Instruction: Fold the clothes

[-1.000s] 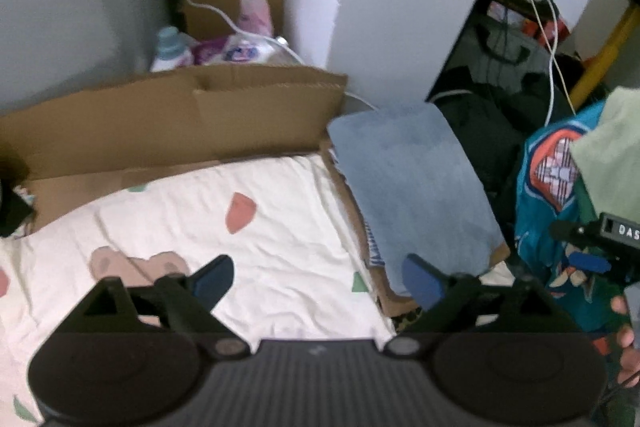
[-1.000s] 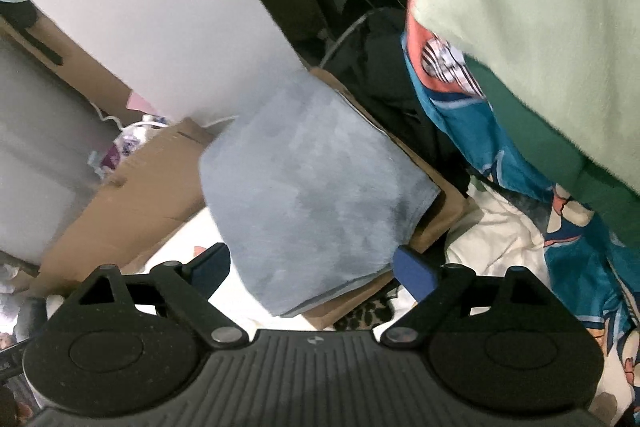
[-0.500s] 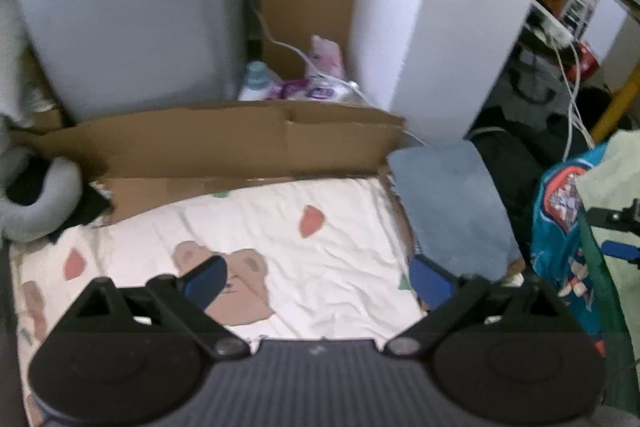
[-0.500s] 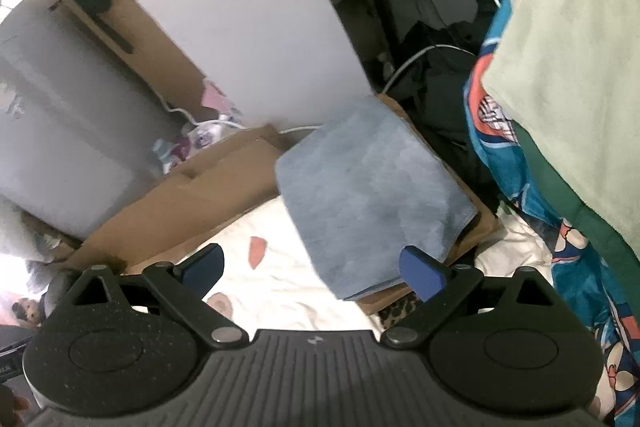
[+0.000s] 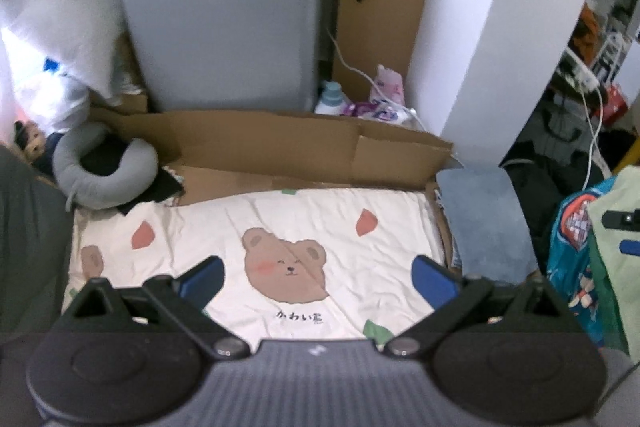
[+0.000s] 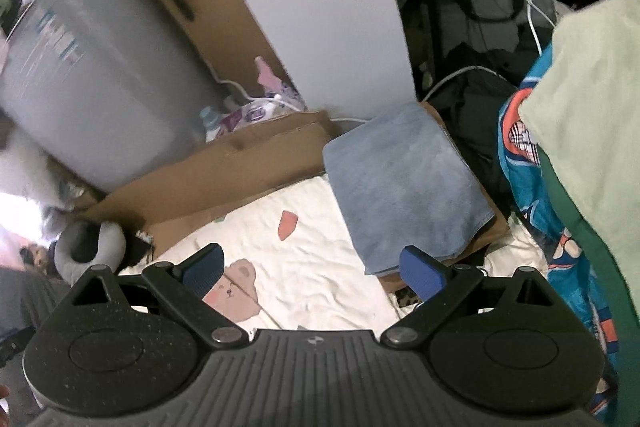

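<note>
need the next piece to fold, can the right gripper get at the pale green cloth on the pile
Probably yes: the right gripper is open and empty, and the pale green cloth lies on top of the pile to its right, uncovered.

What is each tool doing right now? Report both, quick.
Left tool: open, holding nothing, above the bear-print sheet.
Right tool: open, holding nothing.

A printed sheet lies spread in the middle. A cardboard wall stands along its far edge. A folded towel rests on cardboard just right of the sheet. A neck pillow sits at the far left corner. A heap of clothes rises at the right.
</note>
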The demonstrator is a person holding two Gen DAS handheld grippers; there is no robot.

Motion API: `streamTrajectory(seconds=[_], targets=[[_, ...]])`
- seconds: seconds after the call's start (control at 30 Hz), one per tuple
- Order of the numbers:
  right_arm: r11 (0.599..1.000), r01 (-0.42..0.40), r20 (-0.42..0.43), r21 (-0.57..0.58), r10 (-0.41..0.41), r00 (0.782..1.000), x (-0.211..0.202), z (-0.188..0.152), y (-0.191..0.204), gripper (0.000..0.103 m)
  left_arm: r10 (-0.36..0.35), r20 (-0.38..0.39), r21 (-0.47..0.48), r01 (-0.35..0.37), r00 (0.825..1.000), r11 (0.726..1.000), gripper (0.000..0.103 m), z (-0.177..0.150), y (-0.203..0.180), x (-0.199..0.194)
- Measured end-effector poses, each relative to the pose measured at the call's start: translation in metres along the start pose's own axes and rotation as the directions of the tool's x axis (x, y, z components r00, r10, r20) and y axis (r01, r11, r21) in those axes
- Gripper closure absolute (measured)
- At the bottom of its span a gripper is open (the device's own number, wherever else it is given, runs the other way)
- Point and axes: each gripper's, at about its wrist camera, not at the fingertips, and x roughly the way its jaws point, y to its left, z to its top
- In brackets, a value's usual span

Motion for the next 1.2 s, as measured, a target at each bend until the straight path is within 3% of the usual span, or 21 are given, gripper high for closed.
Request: streamTrajectory(seconds=[0.2, 0.33, 0.73, 1.2], targets=[[0.997, -0.022, 0.034, -0.073, 0.024, 0.999, -0.037, -0.011, 0.031, 0.005, -0.001, 0.03, -0.029, 0.001, 1.0, 1.0, 0.001, -0.024, 0.027, -0.029], [0.99, -0.047, 0.002, -0.135, 0.048, 0.999, -0.04, -0.019, 0.052, 0.005, 0.023, 0.043, -0.06, -0.02, 0.999, 0.998, 0.001, -0.037, 0.047, -0.043], [0.966, -0.081, -0.083, -0.245, 0.062, 0.995, -0.011, -0.048, 0.093, 0.005, 0.091, 0.026, -0.167, -0.086, 0.995, 0.982, 0.001, -0.074, 0.063, -0.048], [0.935, -0.125, -0.139, -0.333, 0.082, 0.987, 0.012, -0.078, 0.117, 0.005, 0.174, 0.009, -0.252, -0.166, 0.985, 0.953, 0.001, -0.108, 0.048, -0.026]])
